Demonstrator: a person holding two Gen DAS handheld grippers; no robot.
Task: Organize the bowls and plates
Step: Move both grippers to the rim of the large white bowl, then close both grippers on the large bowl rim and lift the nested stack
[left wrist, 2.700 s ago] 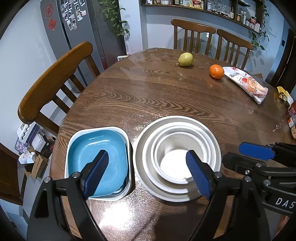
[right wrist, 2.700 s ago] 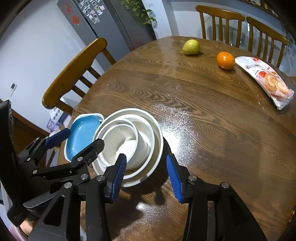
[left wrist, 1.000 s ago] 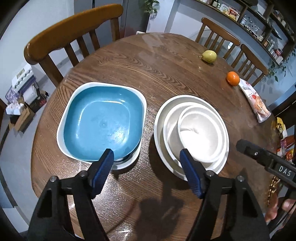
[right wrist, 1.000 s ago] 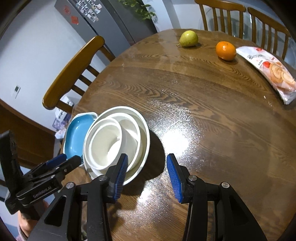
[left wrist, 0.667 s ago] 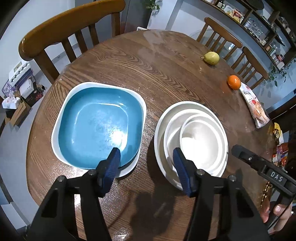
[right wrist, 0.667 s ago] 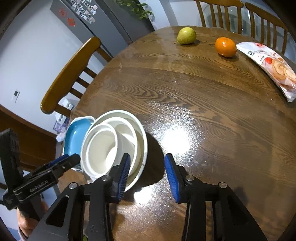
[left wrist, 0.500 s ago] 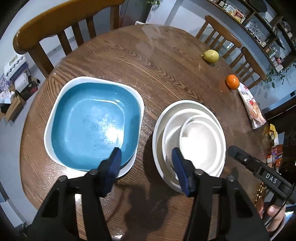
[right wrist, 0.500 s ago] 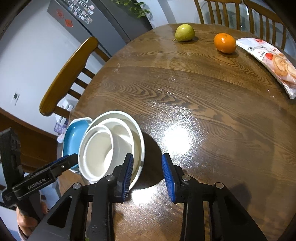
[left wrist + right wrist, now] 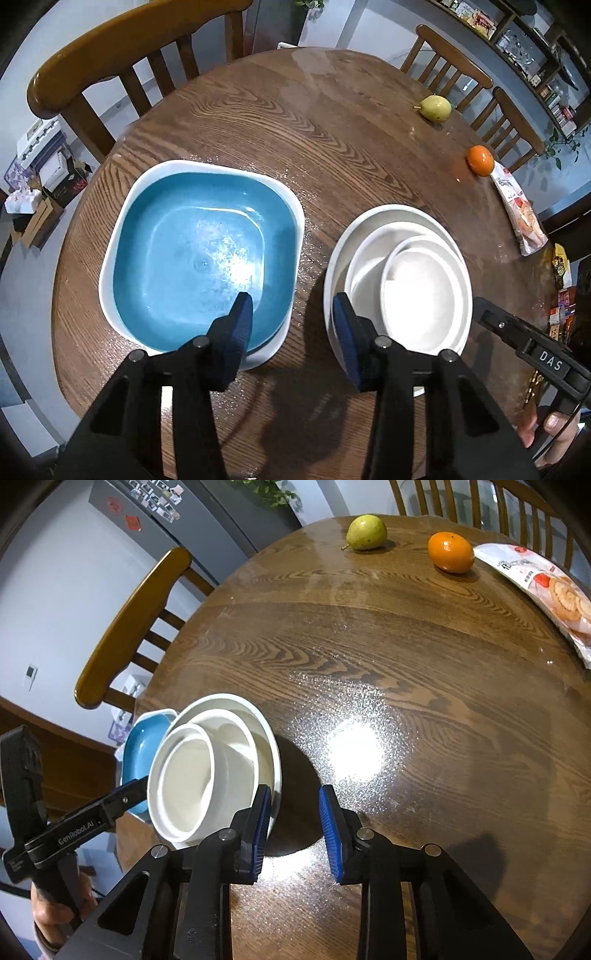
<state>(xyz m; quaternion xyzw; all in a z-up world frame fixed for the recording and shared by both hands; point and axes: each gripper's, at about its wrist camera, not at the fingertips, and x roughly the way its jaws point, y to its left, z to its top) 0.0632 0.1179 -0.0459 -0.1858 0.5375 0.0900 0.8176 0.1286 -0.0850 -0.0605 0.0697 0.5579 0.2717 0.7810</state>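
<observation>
White nested bowls (image 9: 402, 280) sit stacked on the wooden table (image 9: 295, 122) beside a blue square dish (image 9: 199, 254). I judge them hard, glossy, breakable, best pinched at the rim. My left gripper (image 9: 291, 325) and right gripper (image 9: 291, 823) hover above, part-open, empty.

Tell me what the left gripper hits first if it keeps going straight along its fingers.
Probably the bare table in the gap between the blue square dish and the stacked white bowls. The left gripper points there, open and empty; depth is uncertain.
</observation>
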